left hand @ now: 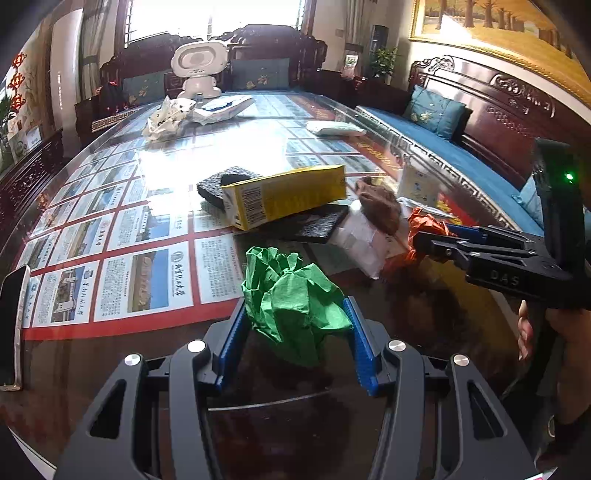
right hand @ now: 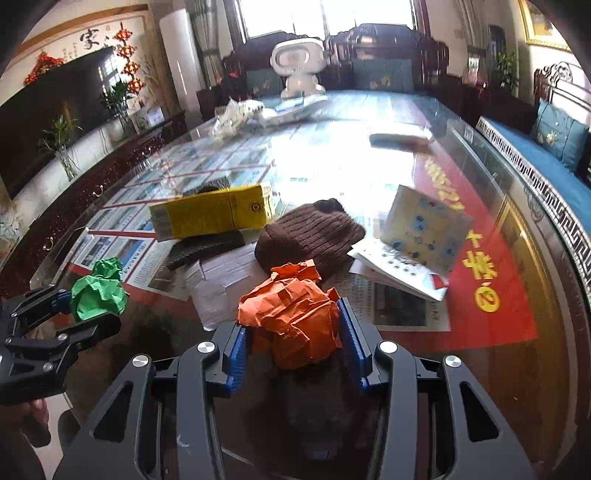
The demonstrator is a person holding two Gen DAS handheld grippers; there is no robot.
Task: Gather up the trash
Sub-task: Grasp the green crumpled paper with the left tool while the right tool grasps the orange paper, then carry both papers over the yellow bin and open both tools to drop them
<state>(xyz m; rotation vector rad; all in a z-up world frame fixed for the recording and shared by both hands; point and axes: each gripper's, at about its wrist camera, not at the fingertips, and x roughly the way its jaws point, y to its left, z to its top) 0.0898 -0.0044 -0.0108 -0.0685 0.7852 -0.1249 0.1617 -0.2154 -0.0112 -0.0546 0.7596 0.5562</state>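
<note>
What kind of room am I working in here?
Most likely a home living room: carved dark-wood sofas with blue cushions line a long glass-topped table, a flat-screen television stands along one wall, and a framed painting hangs above the seating.

Home living room, carved dark-wood sofa [left hand: 491, 110] with blue cushions [left hand: 436, 110], glass-topped table [left hand: 258, 144], television [right hand: 51, 118], framed painting [left hand: 498, 26], red knot ornaments [right hand: 127, 55]

My glass-topped table [right hand: 406, 162] shows printed sheets under its glass. On it lie white papers [right hand: 229, 280], a brown knit hat [right hand: 310, 232], black sponges [left hand: 325, 225], a yellow carton [left hand: 288, 194] and a phone [left hand: 13, 325] at the edge.
</note>
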